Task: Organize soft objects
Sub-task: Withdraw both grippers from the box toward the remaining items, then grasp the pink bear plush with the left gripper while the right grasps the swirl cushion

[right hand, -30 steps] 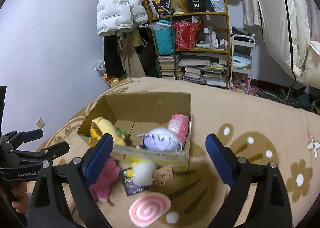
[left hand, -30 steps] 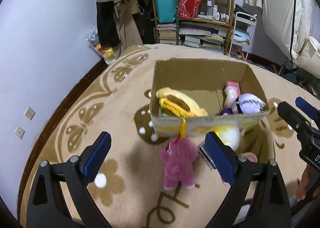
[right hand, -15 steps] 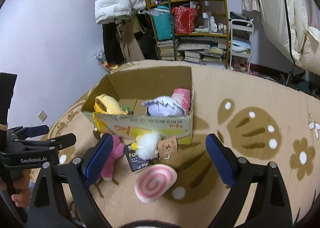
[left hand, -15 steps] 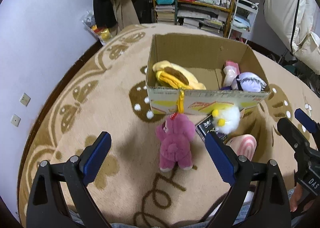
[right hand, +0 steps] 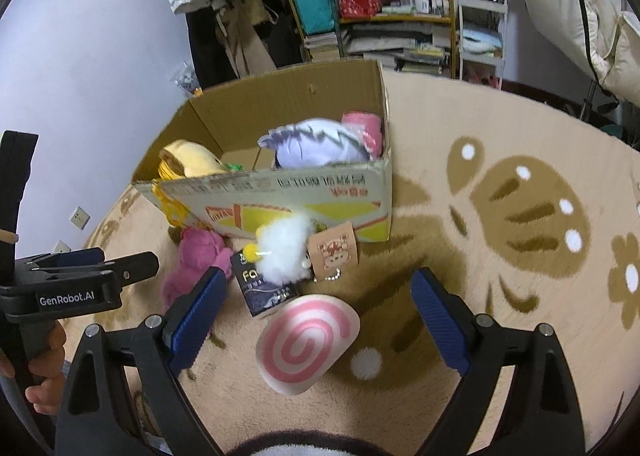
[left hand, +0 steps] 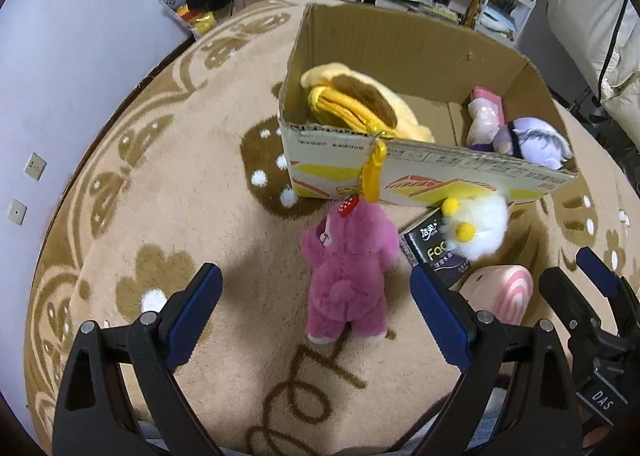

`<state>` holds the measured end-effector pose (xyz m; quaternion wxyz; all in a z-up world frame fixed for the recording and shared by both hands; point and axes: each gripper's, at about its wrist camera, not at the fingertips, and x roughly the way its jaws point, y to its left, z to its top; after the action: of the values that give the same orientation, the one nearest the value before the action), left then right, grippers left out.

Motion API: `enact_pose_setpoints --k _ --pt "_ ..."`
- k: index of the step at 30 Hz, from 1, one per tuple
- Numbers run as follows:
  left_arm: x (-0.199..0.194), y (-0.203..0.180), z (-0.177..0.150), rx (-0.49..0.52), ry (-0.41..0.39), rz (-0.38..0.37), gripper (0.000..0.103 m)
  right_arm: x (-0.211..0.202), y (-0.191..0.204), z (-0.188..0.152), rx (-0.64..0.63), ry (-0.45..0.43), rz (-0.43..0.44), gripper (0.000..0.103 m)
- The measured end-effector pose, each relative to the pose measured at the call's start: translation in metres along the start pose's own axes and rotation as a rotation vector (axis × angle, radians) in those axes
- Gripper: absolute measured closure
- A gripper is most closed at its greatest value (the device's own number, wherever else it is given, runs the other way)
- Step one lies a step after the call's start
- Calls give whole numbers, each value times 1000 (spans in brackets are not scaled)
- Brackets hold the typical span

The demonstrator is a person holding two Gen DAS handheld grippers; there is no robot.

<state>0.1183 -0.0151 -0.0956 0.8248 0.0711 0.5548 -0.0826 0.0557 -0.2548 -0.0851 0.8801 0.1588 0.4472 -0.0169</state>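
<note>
Pink bear [left hand: 352,276] face-down on the rug [left hand: 168,184], centre of the left-wrist frame, just below the box [left hand: 404,176] front wall, head nearly touching a yellow strap [left hand: 374,172] hanging over the rim. Left gripper [left hand: 316,304] hovering above it, jaws spread wide on either side, pinching nothing. Right gripper [right hand: 318,308] likewise spread and empty, above the swirl cushion [right hand: 306,348] at lower centre of the right-wrist frame. White fluff toy [right hand: 286,254] lying on a dark tissue pack [right hand: 262,294] between bear and cushion, a brown tag [right hand: 334,252] beside it. Already in the box: a yellow plush [left hand: 360,104] at left, a lilac plush [left hand: 532,140] and a pink item [left hand: 486,112] at right. Bear probably light, squashy and furry, so likely to compress and slump in a grip; best taken across the plump torso, not a limb or ear, with a deep close. Cushion probably soft foam, thick; best pinched across its edge. Fluff toy likely almost weightless, fur prone to slipping; needs a bite on the core. Strap may snag the bear's head on lifting.
</note>
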Motion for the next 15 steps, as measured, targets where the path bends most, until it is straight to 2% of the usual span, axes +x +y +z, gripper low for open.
enact_pose_setpoints --k 15 --pt "50 -11 3 33 116 33 9 41 -2 -11 32 131 9 5"
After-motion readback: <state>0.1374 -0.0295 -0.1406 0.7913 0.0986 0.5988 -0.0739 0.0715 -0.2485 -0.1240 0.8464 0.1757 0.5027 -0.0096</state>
